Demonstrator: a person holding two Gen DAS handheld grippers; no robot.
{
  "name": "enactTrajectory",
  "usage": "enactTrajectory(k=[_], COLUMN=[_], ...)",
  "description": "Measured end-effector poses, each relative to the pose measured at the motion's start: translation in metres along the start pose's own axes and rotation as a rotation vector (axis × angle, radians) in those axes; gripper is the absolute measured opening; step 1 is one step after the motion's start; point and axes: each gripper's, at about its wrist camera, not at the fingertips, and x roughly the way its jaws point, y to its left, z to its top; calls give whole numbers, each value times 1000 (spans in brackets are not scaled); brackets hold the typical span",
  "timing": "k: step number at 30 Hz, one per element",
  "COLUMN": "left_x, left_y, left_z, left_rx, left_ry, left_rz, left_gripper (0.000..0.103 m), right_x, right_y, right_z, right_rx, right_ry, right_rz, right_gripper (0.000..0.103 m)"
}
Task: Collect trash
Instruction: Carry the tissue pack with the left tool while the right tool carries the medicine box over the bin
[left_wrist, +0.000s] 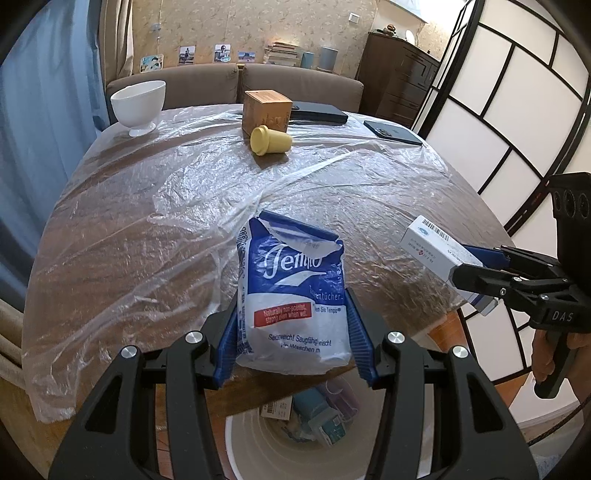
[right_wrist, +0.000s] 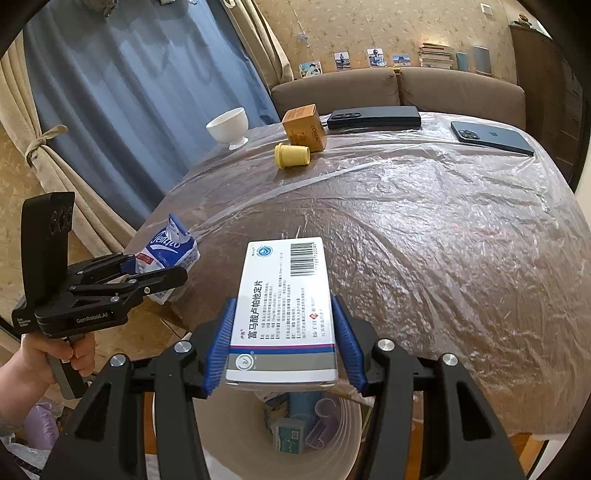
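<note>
My left gripper (left_wrist: 293, 334) is shut on a blue and white Tempo tissue pack (left_wrist: 291, 288), held upright over the table's near edge. Its torn top gapes. My right gripper (right_wrist: 284, 339) is shut on a white medicine box (right_wrist: 284, 314) with a barcode and a blue stripe. Both hang above a white bin (right_wrist: 229, 435) on the floor, which holds several pieces of packaging. In the left wrist view the medicine box (left_wrist: 436, 247) shows at the right. In the right wrist view the tissue pack (right_wrist: 168, 251) shows at the left.
A table (left_wrist: 147, 206) under wrinkled clear plastic carries a yellow cup (left_wrist: 269, 140) on its side, a brown carton (left_wrist: 266, 110), a white bowl (left_wrist: 138, 105) and two dark phones (right_wrist: 373, 117) (right_wrist: 491, 137). A brown sofa (right_wrist: 406, 88) stands behind, a blue curtain (right_wrist: 129, 110) at the left.
</note>
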Motion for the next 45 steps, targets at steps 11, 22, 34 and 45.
enactTrajectory(k=[11, 22, 34, 45], left_x=[-6, -13, -13, -5], left_y=[-12, -37, -55, -66], left_z=[-11, -28, -55, -76], left_rx=[2, 41, 55, 66], left_ry=[4, 22, 67, 118], left_rz=[10, 46, 75, 104], left_gripper=[52, 52, 52, 52], right_x=[-14, -27, -38, -36], right_y=[0, -2, -4, -1], right_z=[-15, -35, -57, -77], right_rx=[-19, -28, -46, -51], right_ry=[3, 16, 38, 83], right_rz=[7, 27, 51, 70], right_gripper=[51, 51, 51, 51])
